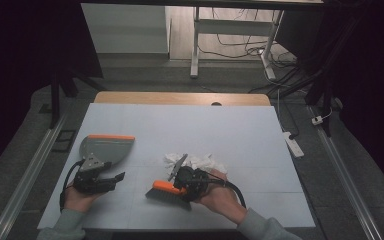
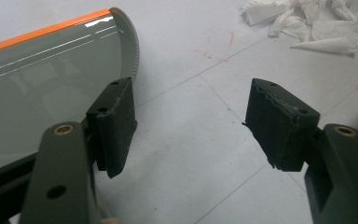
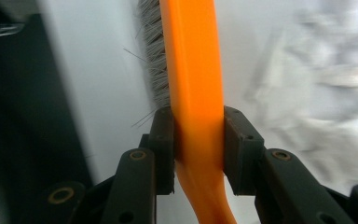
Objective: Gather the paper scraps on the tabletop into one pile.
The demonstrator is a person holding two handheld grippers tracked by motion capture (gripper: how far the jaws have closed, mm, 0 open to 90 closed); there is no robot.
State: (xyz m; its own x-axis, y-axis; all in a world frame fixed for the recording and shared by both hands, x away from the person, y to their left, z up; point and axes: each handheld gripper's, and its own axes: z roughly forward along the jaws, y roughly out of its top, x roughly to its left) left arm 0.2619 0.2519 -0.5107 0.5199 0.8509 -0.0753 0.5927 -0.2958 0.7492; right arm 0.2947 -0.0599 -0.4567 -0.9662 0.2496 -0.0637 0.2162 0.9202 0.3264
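Observation:
A grey dustpan (image 1: 106, 148) with an orange front edge lies at the left of the white table mat. Just in front of it a hand holds my left gripper (image 1: 117, 178), jaws open and pointing right with nothing between them. In the left gripper view the dustpan (image 2: 51, 79) lies beside the left jaw of this gripper (image 2: 191, 109). My right gripper (image 1: 182, 183) is shut on the orange handle of a hand brush (image 1: 166, 192) with grey bristles, low over the mat. Up close, the right gripper (image 3: 198, 135) clamps the brush handle (image 3: 196, 70) between both pads.
A heap of crumpled white paper (image 1: 196, 161) lies on the mat just behind the right gripper, and shows as paper scraps (image 2: 314, 23) in the left gripper view. Beyond the mat runs a wooden table edge (image 1: 180, 97). A power strip (image 1: 293, 143) lies on the floor at the right.

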